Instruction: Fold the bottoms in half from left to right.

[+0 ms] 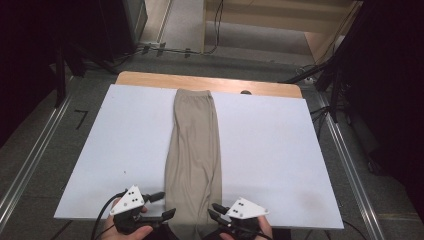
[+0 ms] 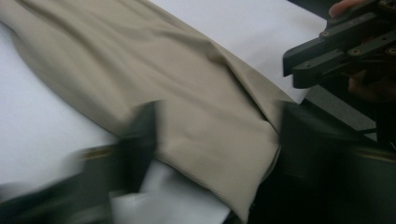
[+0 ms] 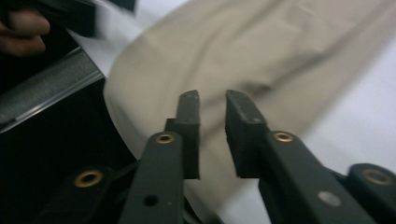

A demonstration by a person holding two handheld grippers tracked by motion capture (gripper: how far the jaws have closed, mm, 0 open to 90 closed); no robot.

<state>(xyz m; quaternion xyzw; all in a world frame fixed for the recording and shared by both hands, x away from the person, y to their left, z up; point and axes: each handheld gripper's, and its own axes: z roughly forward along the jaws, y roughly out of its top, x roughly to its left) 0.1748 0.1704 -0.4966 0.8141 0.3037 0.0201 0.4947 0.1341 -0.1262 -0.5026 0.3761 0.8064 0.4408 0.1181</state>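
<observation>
Flanking the beige trousers' near end, your left gripper gapes; right gripper nearly pressed together, empty. Pinch both corners evenly.

you have bare white desk board open on both sides of the long beige ribbed-knit cloth running down the middle. nothing else stands on it. near the front edge your two grippers flank the cloth closely, with little room between them.
</observation>
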